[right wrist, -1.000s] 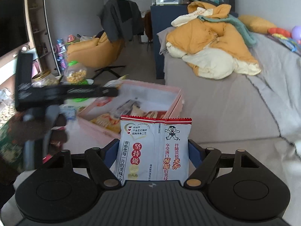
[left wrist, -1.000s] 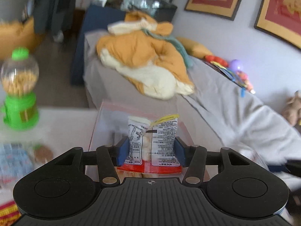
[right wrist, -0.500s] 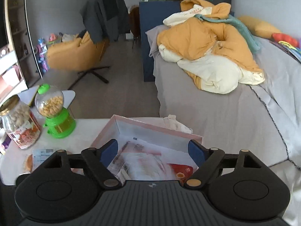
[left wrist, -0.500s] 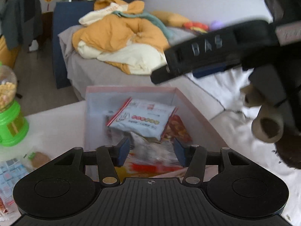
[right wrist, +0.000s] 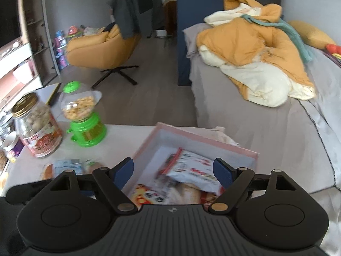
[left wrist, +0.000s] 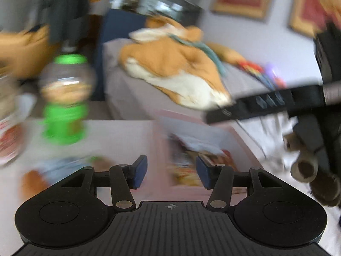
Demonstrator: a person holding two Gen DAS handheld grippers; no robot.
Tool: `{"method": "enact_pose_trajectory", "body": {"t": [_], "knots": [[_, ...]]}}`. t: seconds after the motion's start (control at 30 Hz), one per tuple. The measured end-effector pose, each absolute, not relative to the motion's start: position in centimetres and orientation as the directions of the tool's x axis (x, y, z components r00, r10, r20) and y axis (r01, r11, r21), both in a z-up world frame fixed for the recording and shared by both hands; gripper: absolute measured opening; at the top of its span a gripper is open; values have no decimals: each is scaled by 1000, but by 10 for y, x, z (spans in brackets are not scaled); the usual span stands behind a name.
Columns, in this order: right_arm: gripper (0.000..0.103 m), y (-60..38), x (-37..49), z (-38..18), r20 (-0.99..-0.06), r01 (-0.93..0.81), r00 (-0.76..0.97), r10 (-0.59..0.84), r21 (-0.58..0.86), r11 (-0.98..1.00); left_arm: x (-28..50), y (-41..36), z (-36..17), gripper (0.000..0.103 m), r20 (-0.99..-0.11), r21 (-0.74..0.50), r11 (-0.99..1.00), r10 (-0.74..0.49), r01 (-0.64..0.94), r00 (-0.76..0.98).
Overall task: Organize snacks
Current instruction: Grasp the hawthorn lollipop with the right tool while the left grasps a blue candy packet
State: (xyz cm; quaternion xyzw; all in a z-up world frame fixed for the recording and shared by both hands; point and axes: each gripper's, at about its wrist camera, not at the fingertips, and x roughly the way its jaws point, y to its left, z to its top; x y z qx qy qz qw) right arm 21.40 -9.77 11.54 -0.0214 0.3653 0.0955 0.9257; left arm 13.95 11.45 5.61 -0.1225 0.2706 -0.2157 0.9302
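A grey-sheeted bed [right wrist: 266, 128] carries a heaped orange-and-cream duvet [right wrist: 251, 49], with a mustard swivel chair [right wrist: 102, 47] left of it on grey wood floor [right wrist: 149, 93] beside pale walls [left wrist: 266, 42].

A pink box [right wrist: 204, 137] with pale inside walls sits open on the desk [right wrist: 123, 132]. Inside lie snack packets: a white one [right wrist: 191, 170] tilted on top, a red-and-yellow one [right wrist: 147, 194] under it. More packets [right wrist: 66, 165] lie flat on the desk left of the box.
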Motion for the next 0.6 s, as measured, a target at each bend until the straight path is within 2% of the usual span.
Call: {"method": "enact_pose_trajectory", "body": {"t": [0.13,0.23,0.3,0.4,0.47,0.53,0.6], "knots": [[84,-64,206,119,-679,-283,695,238,47,958,101,194,48,56,-475,-382,909,-346,164,809],[85,-27,205,109,-720,-392,604,342,106,914,71,231,37,56,-473,-379,923,-253,65,844],[85,1,207,98,-737,-421,572,360,113,900,61,247,28,56,-461,-417,909,-228,18,857],[85,44,223,72,-786,-439,516,340,98,893,54,260,21,56,-461,-439,898,-224,-1,859],[85,67,238,53,-821,-453,496,284,35,891,52,257,19,56,-457,-425,905,-223,8,861],[85,80,252,38,-826,-440,527,201,-63,896,55,253,14,56,-447,-420,907,-238,33,862],[85,81,269,34,-822,-412,537,188,-61,909,53,251,10,55,-445,-426,903,-260,53,857]]}}
